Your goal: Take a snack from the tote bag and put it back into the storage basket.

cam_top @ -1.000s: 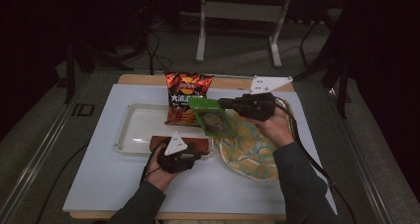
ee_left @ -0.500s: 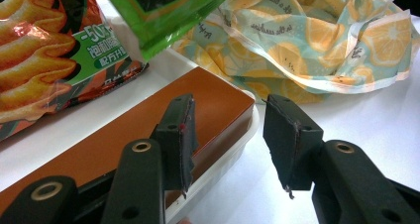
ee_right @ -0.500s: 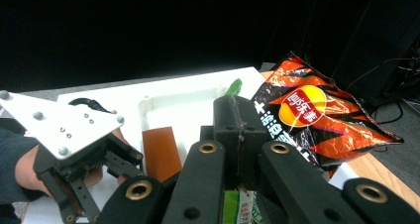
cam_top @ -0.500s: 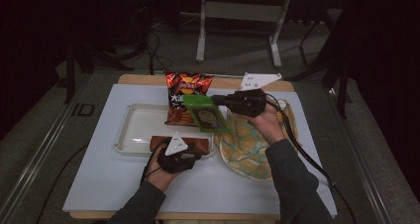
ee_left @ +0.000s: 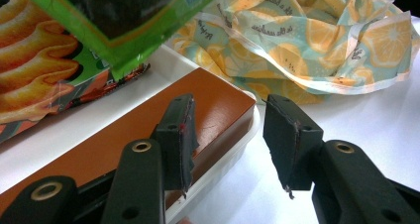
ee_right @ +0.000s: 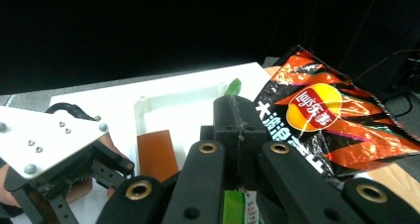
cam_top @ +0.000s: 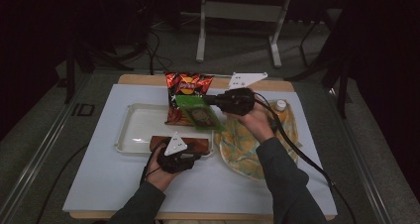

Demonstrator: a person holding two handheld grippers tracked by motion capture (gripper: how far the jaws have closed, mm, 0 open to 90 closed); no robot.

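Note:
My right gripper (cam_top: 207, 100) (ee_right: 238, 116) is shut on a green snack packet (cam_top: 198, 114) (ee_left: 124, 16) and holds it above the right end of the white tray (cam_top: 138, 125) (ee_right: 168, 105). A red chips bag (cam_top: 188, 85) (ee_right: 322, 120) leans at the tray's far side, just behind the packet. A brown box (cam_top: 198, 143) (ee_left: 213, 100) lies along the tray's near rim. My left gripper (cam_top: 184, 146) (ee_left: 228, 135) is open at that box's right end, one jaw over the box top, the other over the table past the rim.
A crumpled lemon-print cloth bag (cam_top: 247, 144) (ee_left: 307, 40) lies right of the tray, with a bottle's cap (cam_top: 281, 105) showing at its far edge. The white mat (cam_top: 99, 184) covers a wooden table. Dark floor and a metal stand lie beyond.
My right gripper has carried the green packet leftward and slightly down, from above the cloth bag's edge to over the tray in front of the chips bag. The left gripper has stayed put.

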